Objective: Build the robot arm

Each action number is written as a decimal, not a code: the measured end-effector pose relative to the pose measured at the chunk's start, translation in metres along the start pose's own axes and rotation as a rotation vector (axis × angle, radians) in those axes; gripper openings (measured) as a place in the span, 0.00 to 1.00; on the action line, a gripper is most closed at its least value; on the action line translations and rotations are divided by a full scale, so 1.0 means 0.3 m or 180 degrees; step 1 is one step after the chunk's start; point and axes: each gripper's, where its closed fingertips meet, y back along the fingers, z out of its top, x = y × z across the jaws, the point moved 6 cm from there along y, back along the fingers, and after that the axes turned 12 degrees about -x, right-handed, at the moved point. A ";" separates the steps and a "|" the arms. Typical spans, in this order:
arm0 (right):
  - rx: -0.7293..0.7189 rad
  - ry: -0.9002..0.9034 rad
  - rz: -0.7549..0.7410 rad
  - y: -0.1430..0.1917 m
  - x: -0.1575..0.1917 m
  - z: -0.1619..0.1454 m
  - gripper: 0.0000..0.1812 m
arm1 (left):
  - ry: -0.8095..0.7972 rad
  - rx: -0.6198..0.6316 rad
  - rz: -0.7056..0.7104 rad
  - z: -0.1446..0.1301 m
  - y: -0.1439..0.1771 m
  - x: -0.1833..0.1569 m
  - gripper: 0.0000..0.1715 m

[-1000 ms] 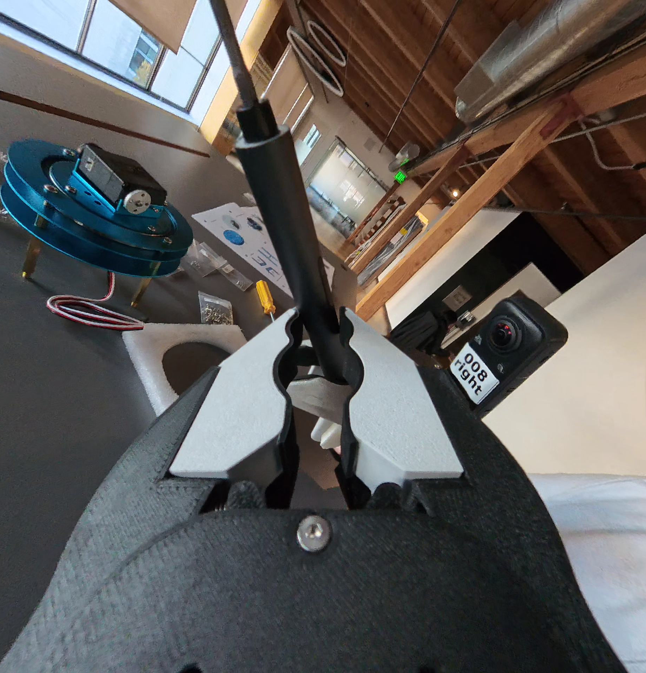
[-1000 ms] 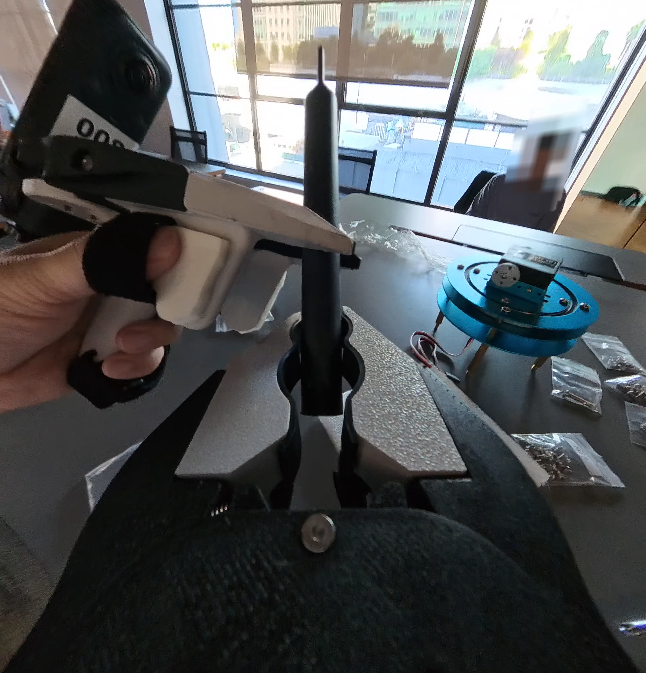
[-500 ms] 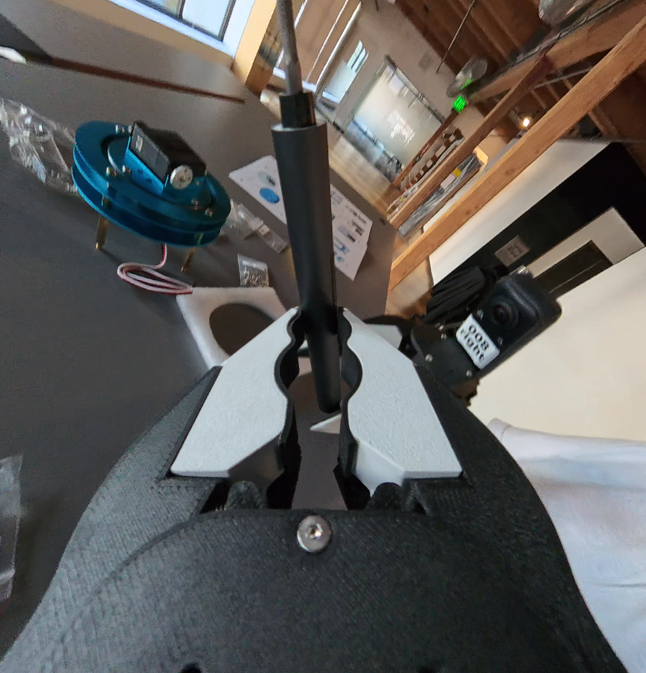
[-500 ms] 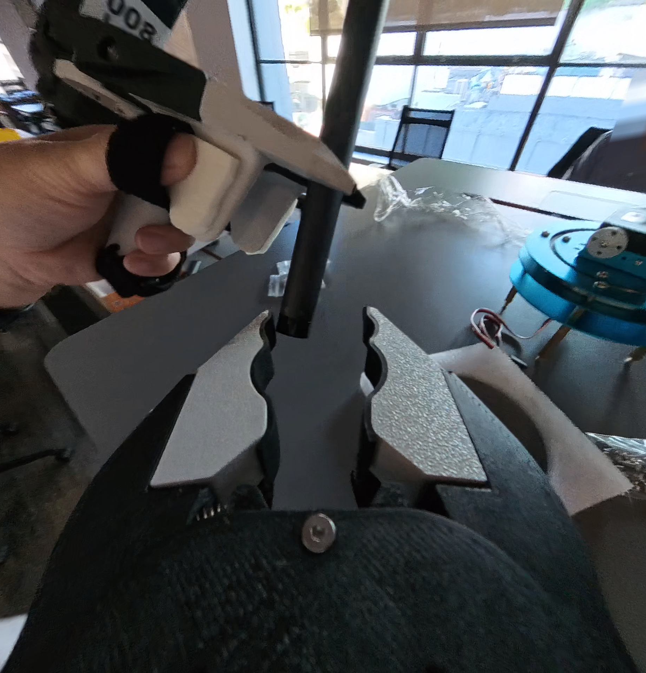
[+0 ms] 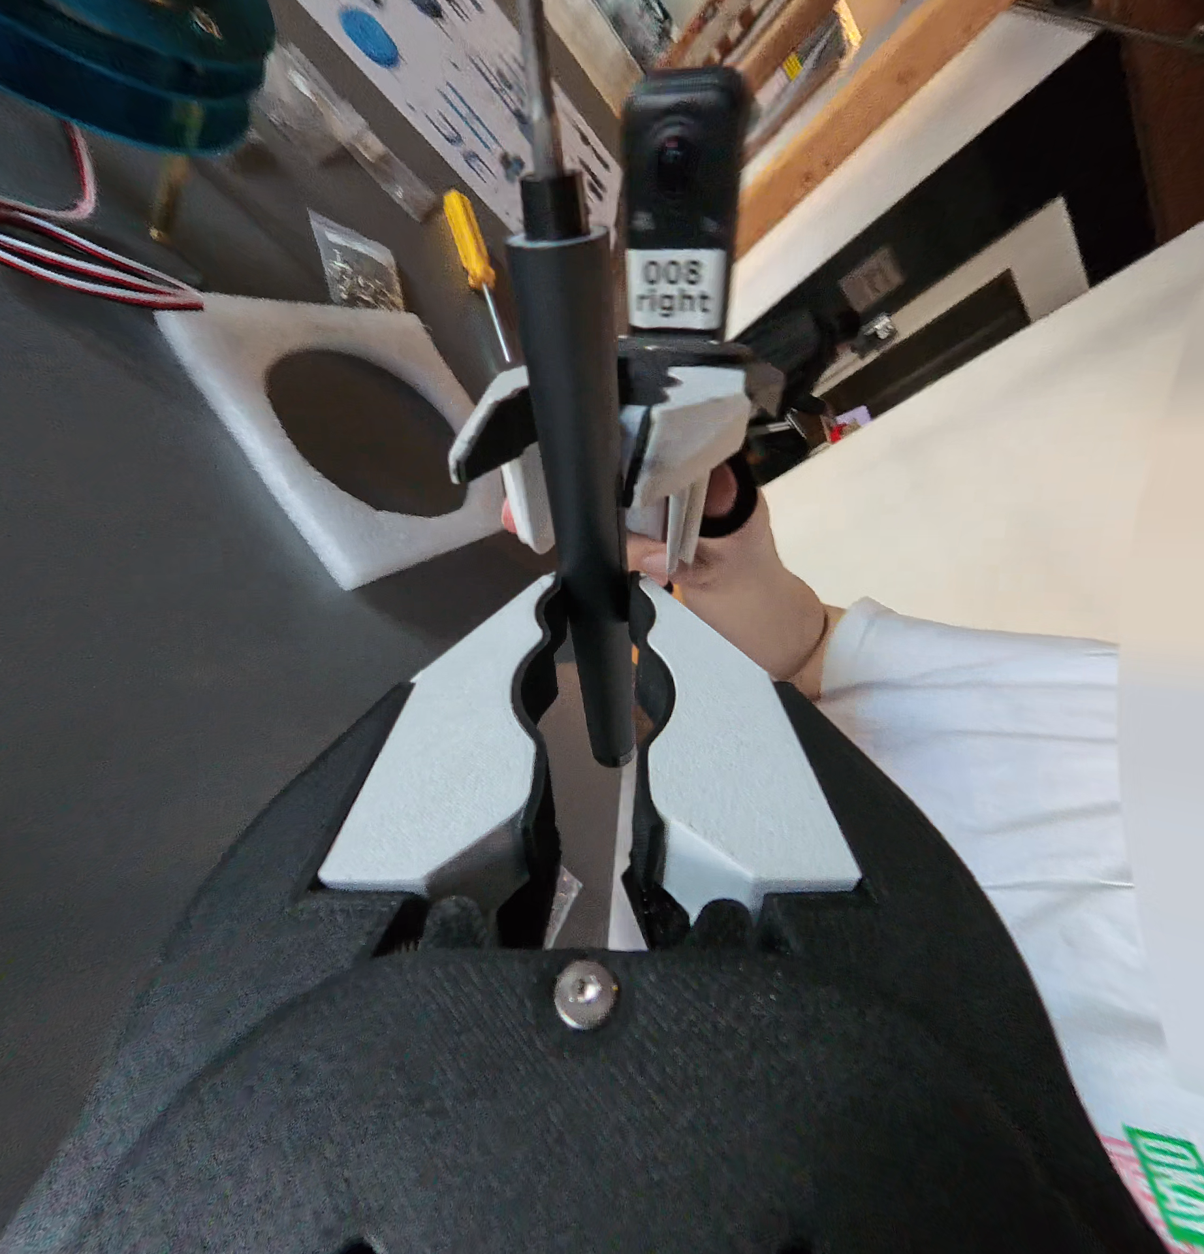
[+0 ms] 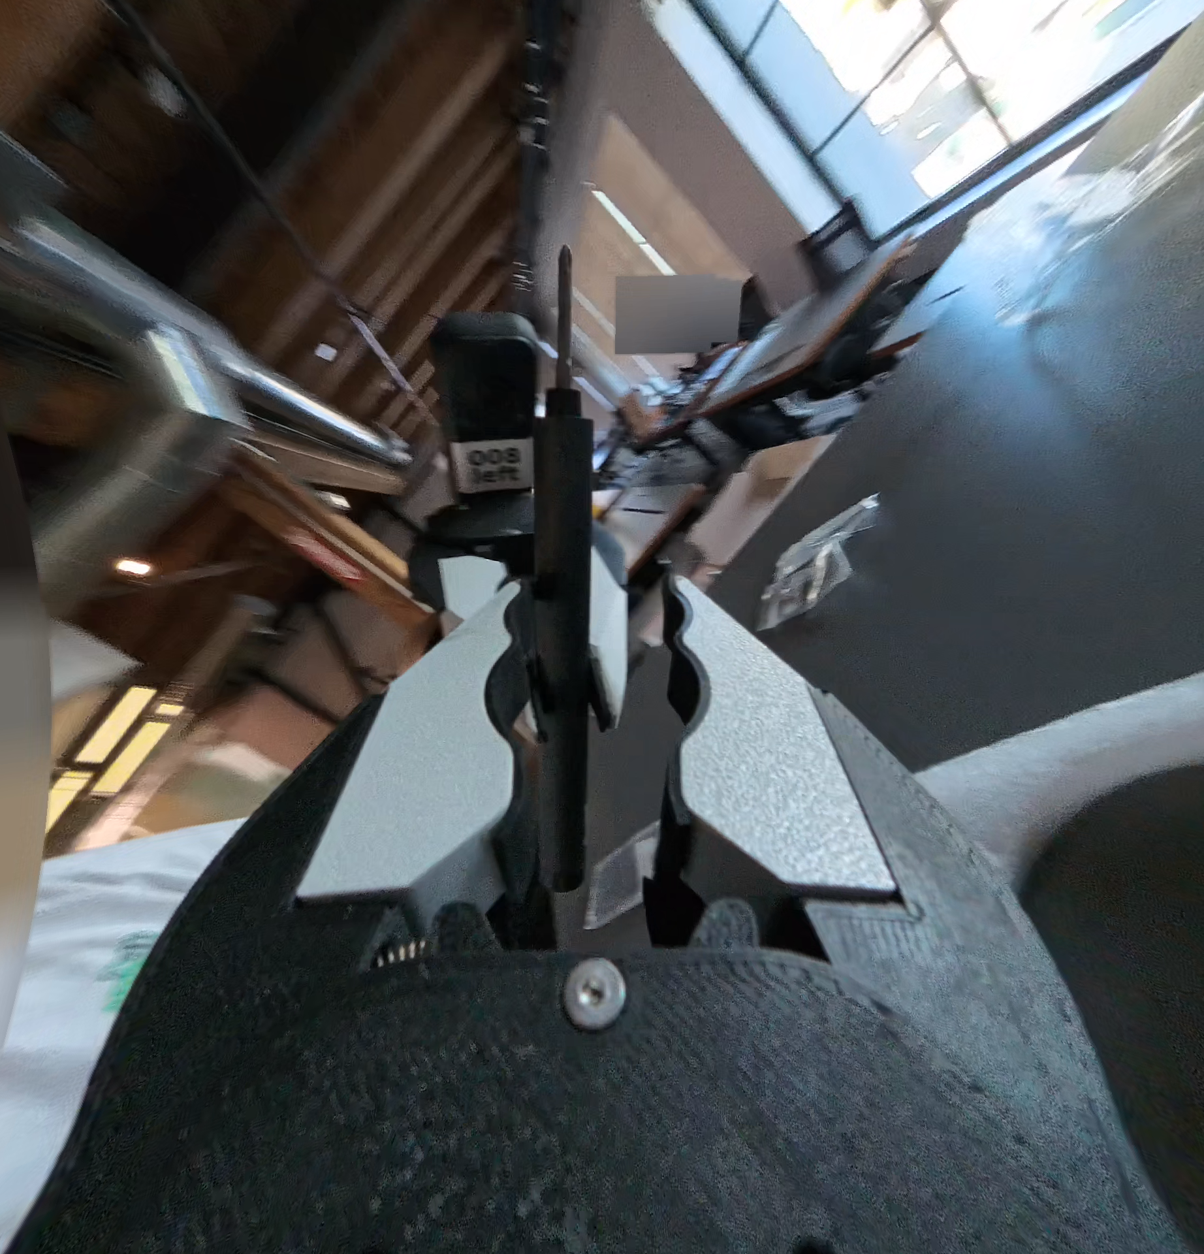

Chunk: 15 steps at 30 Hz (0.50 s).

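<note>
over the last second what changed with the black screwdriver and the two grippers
The right hand-held gripper let go of the black screwdriver and now stands open around its handle without clamping it. The left hand-held gripper stayed shut on it throughout. Both views swung; the foam block remains on the table.

The left tool (image 5: 592,597) is closed tight around a black screwdriver handle (image 5: 572,434), its white fingers (image 5: 450,746) clamping the shaft near their tips. Facing it, the right tool (image 6: 592,597) stands with jaws parted on either side of the same handle, touching neither side. A bare hand (image 5: 714,563) in a white sleeve (image 5: 959,746) grips the right tool's trigger.
</note>
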 end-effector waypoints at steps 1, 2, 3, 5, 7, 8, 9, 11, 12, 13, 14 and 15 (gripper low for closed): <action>-0.0024 -0.0202 0.0081 0.004 -0.009 -0.002 0.19 | 0.0015 0.0061 -0.0035 -0.004 -0.003 0.004 0.09; -0.0059 -0.0323 0.0135 0.009 -0.017 -0.002 0.19 | -0.0001 0.0152 -0.0050 -0.009 -0.008 0.010 0.09; -0.0080 -0.0404 0.0205 0.013 -0.021 -0.002 0.17 | -0.0015 0.0237 -0.0044 -0.013 -0.014 0.019 0.09; -0.0080 -0.0553 0.0288 0.017 -0.029 -0.002 0.17 | 0.0040 0.0366 -0.0095 -0.018 -0.030 0.035 0.09; -0.0025 -0.0667 0.0267 0.018 -0.043 -0.006 0.12 | 0.0118 0.0471 -0.0154 -0.019 -0.045 0.053 0.09; 0.0062 -0.0660 0.0191 0.019 -0.057 -0.014 0.11 | 0.0128 0.0534 -0.0146 -0.020 -0.052 0.064 0.09; 0.0133 -0.0641 0.0154 0.018 -0.065 -0.020 0.11 | 0.0130 0.0593 -0.0138 -0.021 -0.057 0.074 0.09; 0.0111 -0.0597 0.0065 0.021 -0.081 -0.017 0.08 | 0.0179 0.0639 -0.0203 -0.015 -0.069 0.083 0.09; 0.0072 -0.0619 0.0046 0.022 -0.084 -0.011 0.08 | 0.0219 0.0632 -0.0243 -0.009 -0.072 0.086 0.09; -0.0009 -0.0683 0.0046 0.024 -0.086 -0.003 0.08 | 0.0252 0.0573 -0.0317 0.001 -0.074 0.086 0.09; -0.0116 -0.0805 0.0073 0.026 -0.087 0.008 0.08 | 0.0307 0.0464 -0.0415 0.013 -0.075 0.083 0.09; -0.0218 -0.0954 0.0108 0.028 -0.088 0.017 0.08 | 0.0377 0.0345 -0.0516 0.021 -0.074 0.081 0.10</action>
